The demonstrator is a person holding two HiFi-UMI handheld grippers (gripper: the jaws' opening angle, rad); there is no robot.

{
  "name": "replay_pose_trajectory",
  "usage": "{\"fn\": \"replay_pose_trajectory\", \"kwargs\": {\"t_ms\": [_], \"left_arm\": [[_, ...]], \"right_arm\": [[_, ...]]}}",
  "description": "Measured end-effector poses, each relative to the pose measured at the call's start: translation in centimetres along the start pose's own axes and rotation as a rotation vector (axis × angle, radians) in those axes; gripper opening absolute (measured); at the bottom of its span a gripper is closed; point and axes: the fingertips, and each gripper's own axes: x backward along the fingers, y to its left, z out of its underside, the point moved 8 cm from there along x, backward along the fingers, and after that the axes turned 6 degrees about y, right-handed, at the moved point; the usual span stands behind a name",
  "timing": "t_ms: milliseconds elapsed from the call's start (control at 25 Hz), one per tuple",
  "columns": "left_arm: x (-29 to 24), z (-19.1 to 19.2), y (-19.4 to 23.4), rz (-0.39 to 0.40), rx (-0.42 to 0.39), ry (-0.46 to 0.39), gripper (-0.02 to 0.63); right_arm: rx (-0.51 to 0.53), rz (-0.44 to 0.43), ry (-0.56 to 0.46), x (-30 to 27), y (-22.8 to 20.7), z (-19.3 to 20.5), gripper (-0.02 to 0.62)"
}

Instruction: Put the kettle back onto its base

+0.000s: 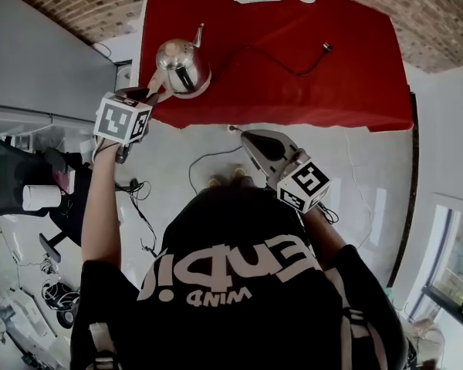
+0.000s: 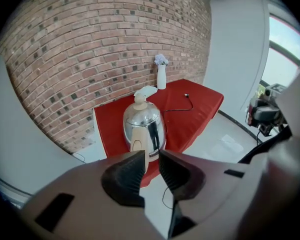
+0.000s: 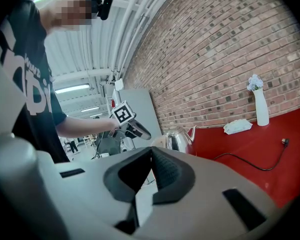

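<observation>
polished steel kettle with cream handle (image 2: 144,126) on red-clothed worktop (image 2: 192,115); my left tongs (image 2: 151,157) narrowly apart, empty; right tongs (image 3: 151,153) closed, empty.

The person (image 1: 100,230) wears a black short-sleeved T-shirt (image 1: 216,330) with big white lettering (image 1: 239,272) across it. The left claw (image 1: 150,92) and right claw (image 1: 245,136) are pale grey with black ribbed pads (image 2: 125,176), each bearing a white cube (image 1: 123,119) of black square markers.

kettle (image 1: 183,66): shiny steel, cream handle | upright | near-left corner of red table (image 1: 332,91)
</observation>
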Motion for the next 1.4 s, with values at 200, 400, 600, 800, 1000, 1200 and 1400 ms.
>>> {"fn": "replay_pose_trajectory", "kwargs": {"t_ms": [200, 400, 600, 800, 1000, 1200, 1400], "left_arm": [[2.9, 0.6, -2.2, 0.04, 0.02, -0.108, 0.059], [5.3, 1.7, -5.3, 0.133, 0.036, -0.196, 0.041], [7.0, 3.1, -8.1, 0.241, 0.097, -0.331, 0.015], [7.5, 5.0, -9.8, 0.387, 0.198, -0.496, 0.009], [8.5, 7.2, -10.9, 0.407, 0.203, -0.604, 0.009], [8.6, 8.6, -11.9, 0.393, 0.164, -0.632, 0.008], [8.8, 8.7, -12.6, 0.398, 0.126, -0.638, 0.008]], "right_arm": [[0.013, -0.012, 0.004, -0.3, 0.7, -0.3, 0.021], [0.026, -0.023, 0.006, -0.6, 1.3, -0.5, 0.021], [0.03, -0.038, -0.003, -0.7, 1.9, -0.9, 0.021], [0.03, -0.051, -0.003, -1.0, 2.3, -0.8, 0.021], [0.041, -0.07, -0.009, -1.0, 2.7, -1.0, 0.021], [0.069, -0.095, -0.002, -0.8, 3.1, -1.1, 0.021], [0.098, -0.129, 0.01, -0.6, 3.7, -1.2, 0.02]]}}
